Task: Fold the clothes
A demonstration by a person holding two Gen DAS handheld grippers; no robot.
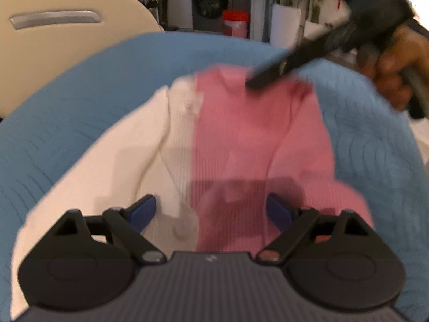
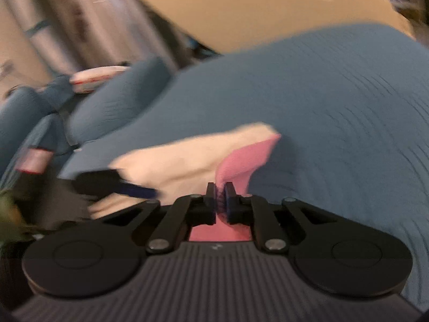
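Observation:
A ribbed top, half pink and half white (image 1: 241, 139), lies on a blue quilted cover (image 1: 93, 102). My left gripper (image 1: 211, 209) hovers over its near hem, open, with nothing between its blue pads (image 1: 143, 212). At the far pink edge my right gripper (image 1: 252, 81) pinches the cloth, held by a hand (image 1: 394, 67). In the right wrist view my right gripper (image 2: 220, 191) is shut on a raised pink fold of the top (image 2: 241, 161). The left gripper's finger (image 2: 115, 183) shows blurred at the top's white side.
A cream chair back (image 1: 61, 40) stands behind the blue cover at the left. Beyond are a washing machine (image 1: 211, 2), a red-lidded tub (image 1: 235, 22) and potted plants in white pots (image 1: 285, 21). Blue cushions (image 2: 115, 99) lie at the left in the right wrist view.

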